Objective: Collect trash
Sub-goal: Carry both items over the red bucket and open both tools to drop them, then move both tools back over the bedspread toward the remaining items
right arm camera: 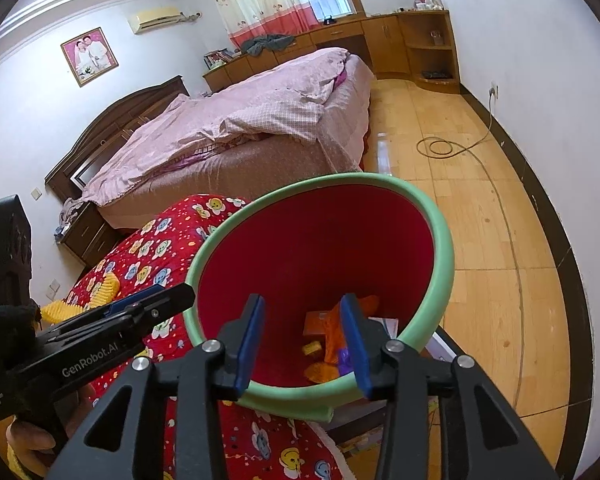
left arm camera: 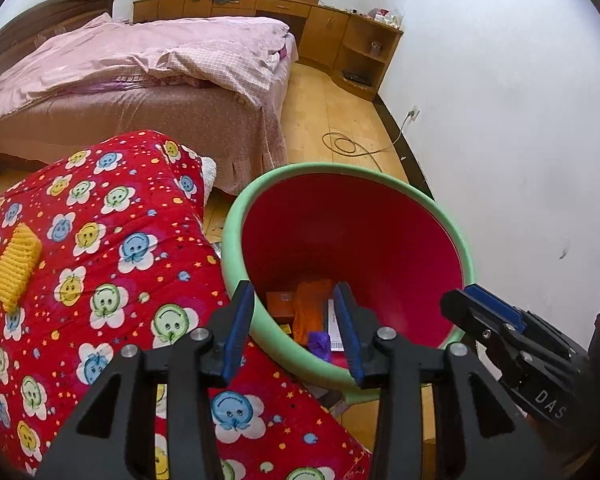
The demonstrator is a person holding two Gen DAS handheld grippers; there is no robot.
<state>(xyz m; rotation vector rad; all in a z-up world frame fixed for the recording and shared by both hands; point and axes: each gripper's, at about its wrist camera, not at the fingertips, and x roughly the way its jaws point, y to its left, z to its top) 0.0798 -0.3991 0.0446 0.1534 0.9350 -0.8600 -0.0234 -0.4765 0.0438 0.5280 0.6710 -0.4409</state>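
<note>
Above the red bin (left arm camera: 352,240) with the green rim, both grippers point down into its mouth. The left gripper (left arm camera: 296,328) has its blue-padded fingers (left arm camera: 238,320) spread apart, with nothing between them; behind the gap one sees only the trash at the bottom of the bin. The right gripper (right arm camera: 304,340) also stands with its fingers (right arm camera: 354,340) parted and not touching anything. Each gripper appears in the other camera's view at the side of the bin, and a hand (right arm camera: 28,444) with a yellow sleeve holds the handle of the left one.

At the bottom of the bin lie an orange wrapper (left arm camera: 310,308), a brown box (left arm camera: 280,302), a purple scrap (left arm camera: 319,344), a white slip of paper (left arm camera: 336,328) and some small yellow pieces (right arm camera: 312,348). Beside the bin, touching its rim on the left gripper's side, is a red quilt (left arm camera: 112,264) with smiling flower prints. On the quilt, well apart from the bin, rests a yellow knitted piece (left arm camera: 16,268). Beyond the bin stands a bed (left arm camera: 160,80) with a pink cover, and a thin cable (left arm camera: 352,146) lies coiled on the wooden floor (right arm camera: 500,220) beyond the bin.
</note>
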